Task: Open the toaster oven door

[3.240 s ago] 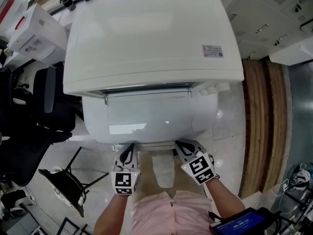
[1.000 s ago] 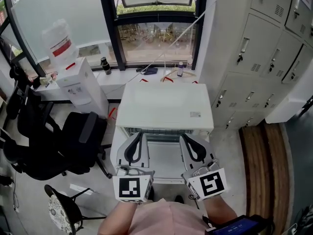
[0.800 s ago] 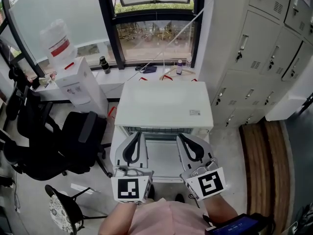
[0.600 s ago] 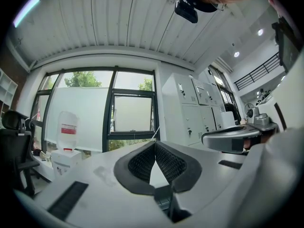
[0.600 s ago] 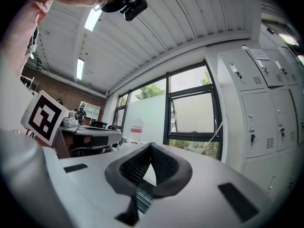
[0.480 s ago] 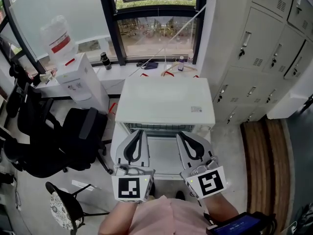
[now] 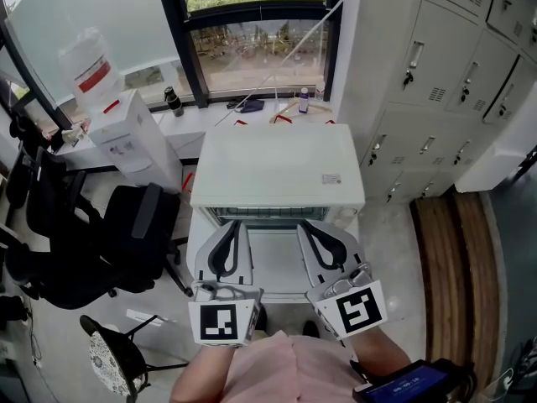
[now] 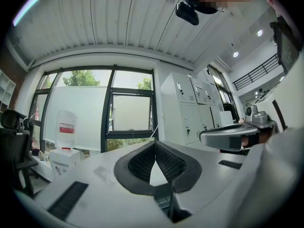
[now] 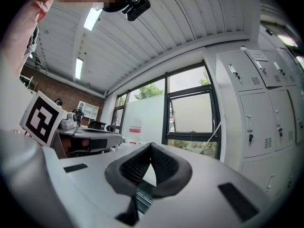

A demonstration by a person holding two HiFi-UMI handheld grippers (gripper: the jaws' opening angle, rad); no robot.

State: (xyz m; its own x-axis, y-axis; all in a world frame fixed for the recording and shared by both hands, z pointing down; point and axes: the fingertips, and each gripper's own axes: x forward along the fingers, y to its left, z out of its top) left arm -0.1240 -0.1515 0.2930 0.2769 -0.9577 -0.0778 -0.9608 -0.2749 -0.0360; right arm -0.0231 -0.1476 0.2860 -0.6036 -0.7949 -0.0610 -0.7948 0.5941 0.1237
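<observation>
In the head view the white toaster oven stands below me, seen from above. Its door is folded down in front, and a wire rack shows in the opening. My left gripper and right gripper are held up side by side, high above the door and apart from it. Both are shut with nothing in them. In the left gripper view the left gripper has its dark pads meeting at the tips. The right gripper looks the same in the right gripper view.
A water dispenser with a bottle stands at the left by the window. Near it are a black office chair and a stool. Grey lockers line the right side, with a wooden strip below them.
About three seconds ago both grippers were low at the door's front edge with the oven filling the view. Now they are raised and the oven looks far. Little has moved in the last second.
</observation>
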